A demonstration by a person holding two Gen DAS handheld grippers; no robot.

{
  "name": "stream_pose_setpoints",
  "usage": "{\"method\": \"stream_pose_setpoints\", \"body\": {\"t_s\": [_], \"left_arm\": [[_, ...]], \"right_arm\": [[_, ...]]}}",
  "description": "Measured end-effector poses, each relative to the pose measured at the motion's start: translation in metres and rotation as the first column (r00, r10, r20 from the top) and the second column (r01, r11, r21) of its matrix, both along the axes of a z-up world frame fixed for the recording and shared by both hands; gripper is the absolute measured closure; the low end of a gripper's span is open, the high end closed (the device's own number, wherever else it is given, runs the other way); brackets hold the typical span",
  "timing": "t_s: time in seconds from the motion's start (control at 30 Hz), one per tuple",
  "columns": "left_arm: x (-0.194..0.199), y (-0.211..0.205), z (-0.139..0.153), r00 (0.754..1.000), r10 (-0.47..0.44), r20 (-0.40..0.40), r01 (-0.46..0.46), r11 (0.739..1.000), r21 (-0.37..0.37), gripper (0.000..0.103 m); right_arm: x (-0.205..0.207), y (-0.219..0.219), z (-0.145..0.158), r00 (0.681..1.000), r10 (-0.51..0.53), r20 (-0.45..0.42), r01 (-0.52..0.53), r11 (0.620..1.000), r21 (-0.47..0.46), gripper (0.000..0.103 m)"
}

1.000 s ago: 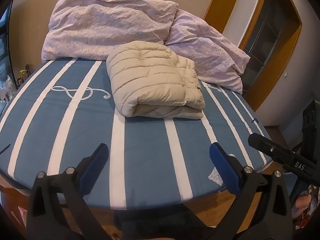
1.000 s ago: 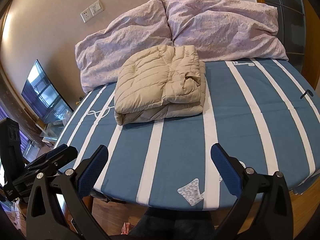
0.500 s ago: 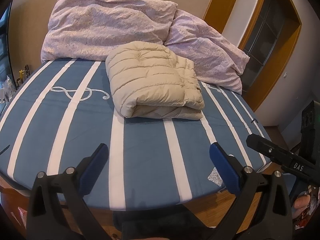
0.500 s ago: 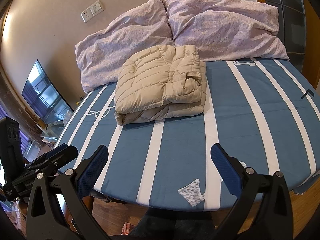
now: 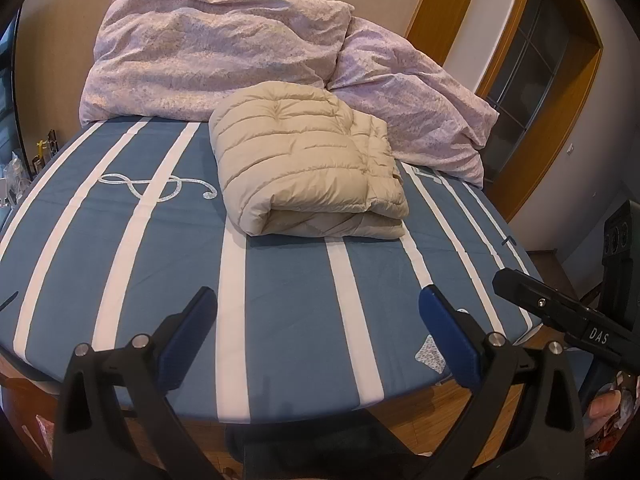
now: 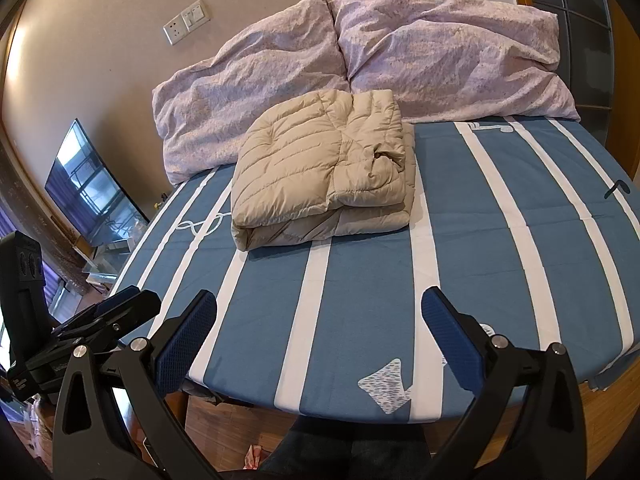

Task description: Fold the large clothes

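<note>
A beige quilted puffer jacket (image 5: 308,168) lies folded into a thick bundle on the blue bed with white stripes (image 5: 280,292), near the pillows; it also shows in the right wrist view (image 6: 324,172). My left gripper (image 5: 318,324) is open and empty, held back over the bed's front edge, well short of the jacket. My right gripper (image 6: 320,328) is open and empty, also back over the front edge. The right gripper also shows at the right of the left wrist view (image 5: 568,316), and the left gripper at the left of the right wrist view (image 6: 96,320).
Two lilac pillows (image 5: 216,48) (image 5: 416,112) lean on the wall behind the jacket. A wooden door frame (image 5: 560,92) stands to the right of the bed. A TV screen (image 6: 92,192) and a cluttered low table sit at the left. Wall sockets (image 6: 186,20) are above the pillows.
Both grippers have drifted very slightly; the jacket and bedding have not moved, and both grippers stay open.
</note>
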State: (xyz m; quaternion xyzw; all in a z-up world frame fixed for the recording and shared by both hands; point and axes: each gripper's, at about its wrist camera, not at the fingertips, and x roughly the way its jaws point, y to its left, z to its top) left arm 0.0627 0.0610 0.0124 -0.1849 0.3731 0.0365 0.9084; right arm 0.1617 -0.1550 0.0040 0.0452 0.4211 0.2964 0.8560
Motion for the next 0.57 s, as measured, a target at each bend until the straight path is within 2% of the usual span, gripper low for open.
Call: {"method": "stream_pose_setpoints", "body": {"t_s": [0.57], "left_arm": [[0.0048, -0.0028, -0.0024, 1.0, -0.01, -0.005, 0.01, 1.0, 0.028, 0.002]], "right_arm": [[-0.0003, 0.0014, -0.0002, 1.0, -0.001, -0.004, 0.001, 1.0, 0.001, 0.001]]}}
